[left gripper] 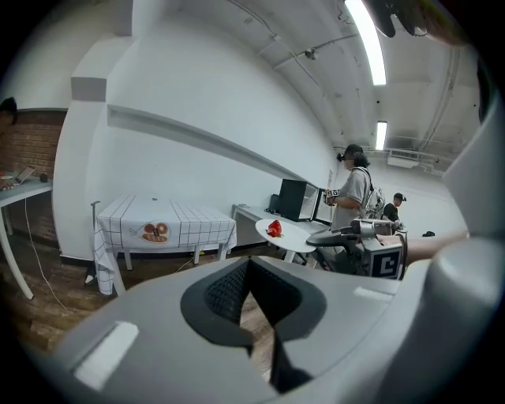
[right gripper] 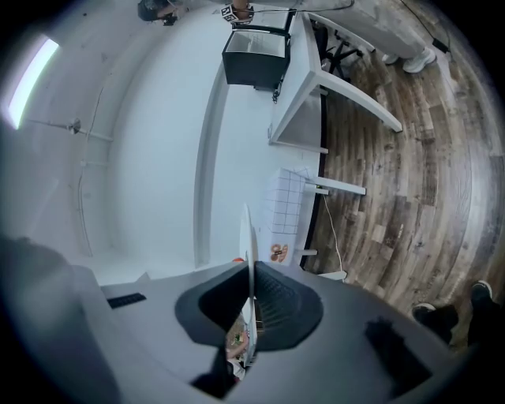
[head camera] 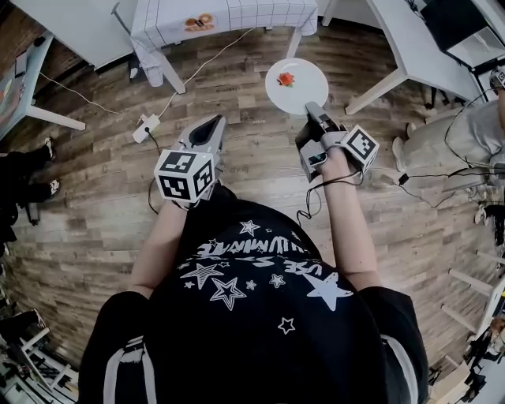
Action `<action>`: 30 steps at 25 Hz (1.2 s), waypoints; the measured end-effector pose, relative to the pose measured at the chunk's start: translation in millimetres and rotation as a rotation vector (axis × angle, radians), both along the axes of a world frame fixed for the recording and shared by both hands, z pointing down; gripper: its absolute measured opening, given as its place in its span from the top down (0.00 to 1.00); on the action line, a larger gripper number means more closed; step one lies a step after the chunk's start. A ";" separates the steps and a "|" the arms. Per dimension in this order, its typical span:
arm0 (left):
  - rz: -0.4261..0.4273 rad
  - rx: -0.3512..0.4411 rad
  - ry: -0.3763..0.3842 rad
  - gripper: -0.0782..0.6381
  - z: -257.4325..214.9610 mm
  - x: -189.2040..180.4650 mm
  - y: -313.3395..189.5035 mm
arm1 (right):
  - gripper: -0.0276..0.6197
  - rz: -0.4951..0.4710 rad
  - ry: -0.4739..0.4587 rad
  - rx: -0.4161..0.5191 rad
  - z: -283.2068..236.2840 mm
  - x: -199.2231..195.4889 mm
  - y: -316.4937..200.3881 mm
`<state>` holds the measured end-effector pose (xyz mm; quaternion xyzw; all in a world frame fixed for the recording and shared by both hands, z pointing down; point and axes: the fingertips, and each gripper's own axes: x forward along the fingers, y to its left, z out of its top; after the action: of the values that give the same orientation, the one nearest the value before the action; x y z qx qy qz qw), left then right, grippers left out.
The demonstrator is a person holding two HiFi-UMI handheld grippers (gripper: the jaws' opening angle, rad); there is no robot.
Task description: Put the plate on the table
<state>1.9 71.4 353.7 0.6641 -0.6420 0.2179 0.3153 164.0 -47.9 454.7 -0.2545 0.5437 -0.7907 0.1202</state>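
Observation:
A round white plate with a small red piece of food on it hangs level above the wooden floor. My right gripper is shut on the plate's near rim. In the right gripper view the plate shows edge-on, pinched between the jaws of the right gripper. My left gripper is held to the left of the plate, shut and holding nothing. The left gripper view shows the plate and the right gripper off to its right. A table with a white checked cloth stands ahead.
A printed food picture marks the checked cloth. White desks stand at the right, beside a seated person. A power strip and cables lie on the floor. Someone's shoes show at the left. Other people stand at the back.

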 end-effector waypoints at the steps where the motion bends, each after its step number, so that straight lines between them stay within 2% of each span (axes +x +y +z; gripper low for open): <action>1: 0.000 -0.003 -0.001 0.88 0.8 -0.8 0.0 | 0.92 0.006 0.001 -0.007 3.1 0.3 -0.9; 7: 0.009 -0.011 0.004 0.88 10.1 -13.4 -6.2 | 0.92 0.046 -0.005 -0.023 15.7 -1.9 -1.2; 15: 0.071 0.023 0.039 0.88 28.6 -24.8 -55.4 | 0.92 0.097 0.049 -0.016 28.5 2.5 -26.5; 22: 0.072 0.017 0.062 0.88 47.9 -60.8 -112.6 | 0.92 0.089 0.063 -0.024 44.5 -32.1 -77.3; 26: 0.063 0.007 0.076 0.88 57.6 -87.2 -131.4 | 0.92 0.061 0.100 -0.024 48.2 -56.7 -95.1; 30: 0.080 0.008 0.086 0.88 64.7 -109.0 -151.8 | 0.92 0.079 0.110 -0.032 55.3 -76.8 -114.1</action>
<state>-107.0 -80.3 418.5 0.6992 -0.6017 0.1992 0.3307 87.1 -162.0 509.9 -0.3207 0.5265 -0.7786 0.1170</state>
